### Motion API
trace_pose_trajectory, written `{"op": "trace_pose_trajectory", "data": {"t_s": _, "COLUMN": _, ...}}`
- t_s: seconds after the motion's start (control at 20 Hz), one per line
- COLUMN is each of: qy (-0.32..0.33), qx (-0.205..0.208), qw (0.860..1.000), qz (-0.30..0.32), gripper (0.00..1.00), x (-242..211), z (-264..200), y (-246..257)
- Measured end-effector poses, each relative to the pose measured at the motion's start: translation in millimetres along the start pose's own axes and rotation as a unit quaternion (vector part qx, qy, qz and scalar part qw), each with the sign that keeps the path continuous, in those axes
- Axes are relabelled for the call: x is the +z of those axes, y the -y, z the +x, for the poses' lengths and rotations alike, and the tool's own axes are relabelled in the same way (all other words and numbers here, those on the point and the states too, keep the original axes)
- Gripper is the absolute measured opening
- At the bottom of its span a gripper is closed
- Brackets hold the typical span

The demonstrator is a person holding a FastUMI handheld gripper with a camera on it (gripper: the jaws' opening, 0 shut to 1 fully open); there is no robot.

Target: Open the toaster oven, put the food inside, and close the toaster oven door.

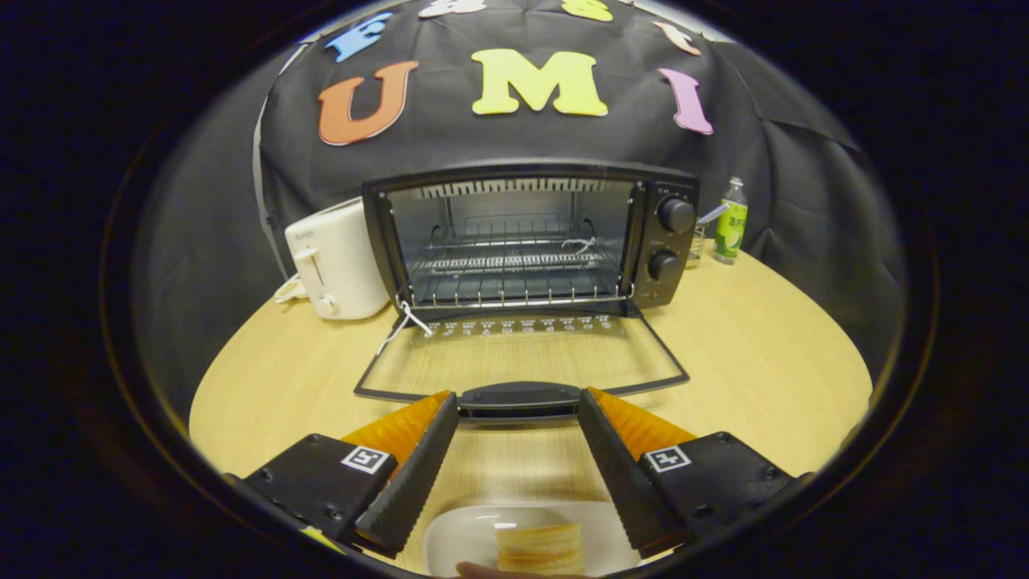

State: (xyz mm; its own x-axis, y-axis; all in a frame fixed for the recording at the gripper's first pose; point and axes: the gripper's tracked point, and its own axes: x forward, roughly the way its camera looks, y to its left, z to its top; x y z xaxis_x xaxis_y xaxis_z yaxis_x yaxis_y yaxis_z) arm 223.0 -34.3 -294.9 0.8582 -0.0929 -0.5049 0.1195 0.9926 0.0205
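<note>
The round wooden table (764, 362) is sitting in front of a black cloth wall, and I am looking straight across it at the toaster oven (530, 237). Its glass door (522, 358) is lying flat and open toward me, handle (518, 400) just beyond the fingertips, wire rack (514, 273) exposed inside. I am holding the gripper (518, 410) with its fingers spread wide and nothing between them. The food (540, 547), a stack of pale round slices, is sitting on a white plate (450, 539) below and between the fingers, nearer to me than the tips. So the food is lying behind the fingertips, opposite the oven; I am judging that I need to pull back and dip before grasping. A white toaster (338, 261) is standing left of the oven, a bottle (730, 221) to its right.
</note>
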Motion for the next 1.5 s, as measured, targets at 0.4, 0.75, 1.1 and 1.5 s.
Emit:
{"op": "trace_pose_trajectory", "data": {"t_s": 0.4, "qy": 0.044, "qx": 0.014, "qw": 0.999, "qz": -0.011, "gripper": 0.99, "x": -4.7, "z": -87.0, "y": 11.0}}
{"op": "trace_pose_trajectory", "data": {"t_s": 0.75, "qy": 0.005, "qx": 0.049, "qw": 0.999, "qz": 0.011, "gripper": 0.99, "x": -78.9, "z": -107.0, "y": 12.1}}
{"op": "trace_pose_trajectory", "data": {"t_s": 1.1, "qy": -0.046, "qx": 0.053, "qw": 0.997, "qz": 0.038, "gripper": 0.93, "x": -122.9, "z": -106.0, "y": 22.4}}
{"op": "trace_pose_trajectory", "data": {"t_s": 1.5, "qy": -0.054, "qx": 0.090, "qw": 0.989, "qz": 0.103, "gripper": 0.64, "x": -123.1, "z": -108.2, "y": 23.6}}
